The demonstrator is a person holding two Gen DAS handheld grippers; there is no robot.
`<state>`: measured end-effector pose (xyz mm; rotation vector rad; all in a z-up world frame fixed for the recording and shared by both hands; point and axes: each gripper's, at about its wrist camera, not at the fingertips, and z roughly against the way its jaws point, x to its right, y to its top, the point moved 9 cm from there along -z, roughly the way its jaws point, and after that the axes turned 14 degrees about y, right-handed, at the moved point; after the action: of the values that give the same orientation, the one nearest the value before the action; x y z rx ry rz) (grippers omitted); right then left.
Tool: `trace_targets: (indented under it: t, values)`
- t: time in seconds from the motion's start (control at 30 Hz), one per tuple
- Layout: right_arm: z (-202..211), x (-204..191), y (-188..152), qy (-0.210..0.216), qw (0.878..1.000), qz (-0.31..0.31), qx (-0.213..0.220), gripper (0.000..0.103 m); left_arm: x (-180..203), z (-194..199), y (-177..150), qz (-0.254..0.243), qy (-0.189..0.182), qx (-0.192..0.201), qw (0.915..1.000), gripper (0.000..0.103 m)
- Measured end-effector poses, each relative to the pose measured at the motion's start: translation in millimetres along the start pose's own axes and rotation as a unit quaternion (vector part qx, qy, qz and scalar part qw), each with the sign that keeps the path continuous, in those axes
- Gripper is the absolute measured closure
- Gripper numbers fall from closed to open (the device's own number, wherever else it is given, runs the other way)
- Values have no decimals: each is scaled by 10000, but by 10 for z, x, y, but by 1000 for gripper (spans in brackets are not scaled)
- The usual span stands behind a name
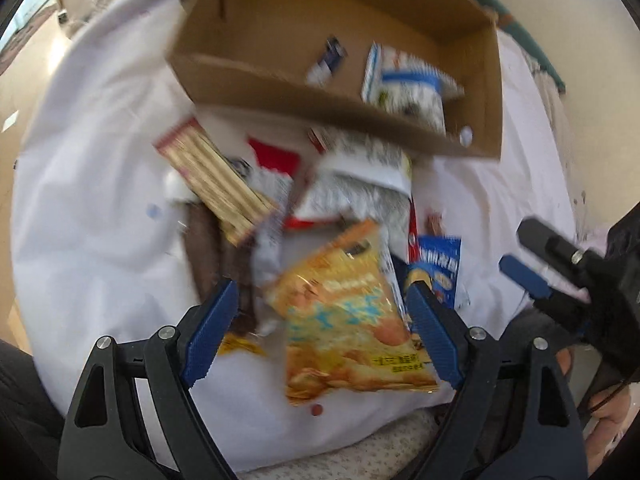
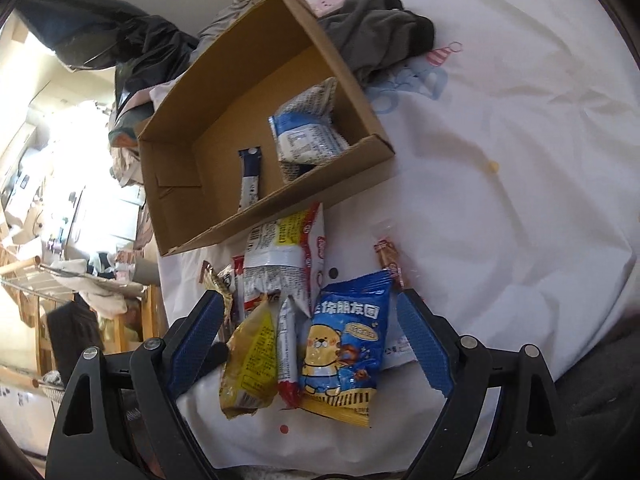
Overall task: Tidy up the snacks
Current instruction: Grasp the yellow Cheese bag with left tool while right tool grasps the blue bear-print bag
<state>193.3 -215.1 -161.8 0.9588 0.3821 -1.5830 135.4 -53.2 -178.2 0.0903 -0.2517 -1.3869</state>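
Left wrist: yellow packet [image 1: 352, 320] between claw [image 1: 324, 328] fingers

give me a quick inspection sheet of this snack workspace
surface: white sheet, wrinkled
job's things: cardboard box holds a blue-white packet and a slim stick pack; loose pile beside it, including orange packet and blue bear packet
clutter: dark clothing beyond the box
grippers: left gripper and right gripper both open, nothing held
cables: nothing seen
surroundings: cluttered room, drying rack
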Motion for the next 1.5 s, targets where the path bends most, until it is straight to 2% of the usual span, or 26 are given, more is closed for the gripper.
trace_targets:
  t: [0.13,0.23,0.3,0.47,0.7,0.83,0.93,1.0,1.1,1.2,1.4,1.47,1.5]
  values:
    - [27,58,24,43,9998,-166,58,13,106,-139,-90,-93,-26,-264,9996,21]
    - [14,71,35,72,9997,-227,54,13,103,-204,-113,-122,75,-295,9995,25]
    - [4,67,43,68,9997,-215,48,13,105,-228,-136,-114,46,-383,9992,43]
    - [-6,68,43,79,9997,-249,37,13,125,-172,-177,-194,-38,-427,9989,60]
    - [-3,51,31,79,9997,-209,22,13,127,191,-49,-430,-19,39,9991,64]
    - [-25,68,0,78,9996,-254,-56,13,-59,417,97,-440,323,495,9973,64]
    - [-85,113,-53,43,9992,-319,-242,14,-230,422,237,-389,613,729,9947,64]
    - [-150,146,-121,-109,9985,-283,-457,23,-333,380,261,-302,728,713,9943,64]
    - [-275,212,-246,-321,9962,-280,-760,33,-403,288,251,-92,638,548,9964,64]
    - [-395,271,-311,-515,9933,-242,-1008,40,-488,249,241,39,688,542,9961,64]
    - [-569,344,-368,-505,9896,-443,-1268,42,-497,232,235,142,697,554,9959,64]
    - [-601,342,-388,-531,9890,-382,-1328,49,-503,219,238,201,646,512,9964,64]
    - [-610,332,-388,-537,9889,-329,-1343,59,-505,213,238,220,635,500,9965,64]
